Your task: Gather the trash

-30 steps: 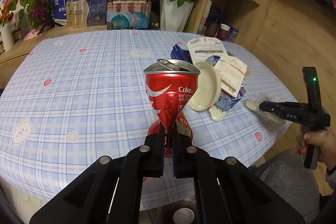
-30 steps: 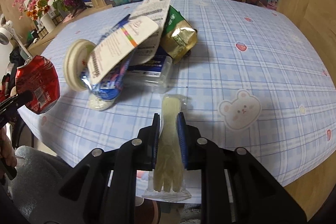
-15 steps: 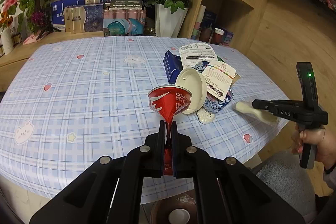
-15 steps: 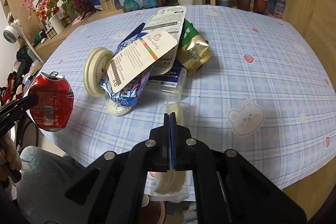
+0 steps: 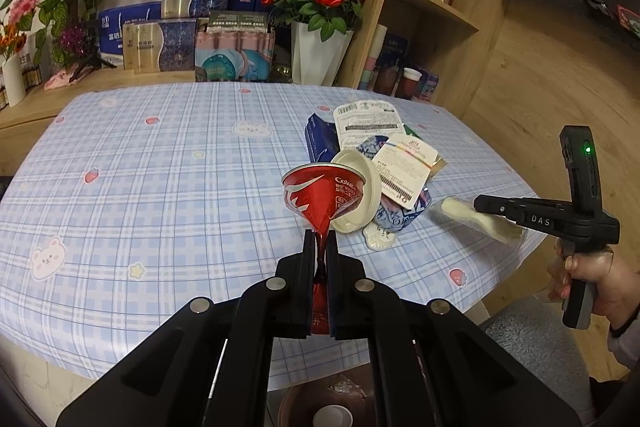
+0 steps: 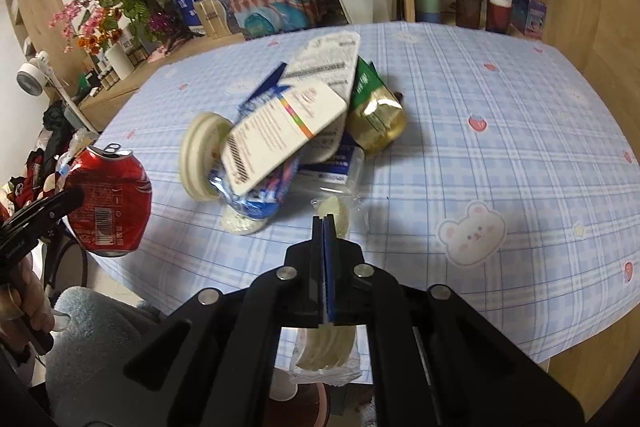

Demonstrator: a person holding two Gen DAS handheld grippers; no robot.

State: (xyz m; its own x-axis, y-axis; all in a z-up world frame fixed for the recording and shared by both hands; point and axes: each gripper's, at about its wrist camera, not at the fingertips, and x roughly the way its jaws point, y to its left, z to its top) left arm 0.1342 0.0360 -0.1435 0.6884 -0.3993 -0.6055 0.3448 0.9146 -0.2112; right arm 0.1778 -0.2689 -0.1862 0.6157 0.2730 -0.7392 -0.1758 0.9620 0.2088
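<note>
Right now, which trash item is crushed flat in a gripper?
The red Coke can, pinched flat at its waist by the left gripper. The right gripper holds a wrapped plastic fork, undeformed.

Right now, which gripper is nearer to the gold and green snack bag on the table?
Right. The right gripper holds a wrapped fork just in front of the snack bag; the left gripper, squeezing a red can, sits beyond the pile's far side.

Both wrist views look obliquely down, close over the table, sharing its trash pile.
</note>
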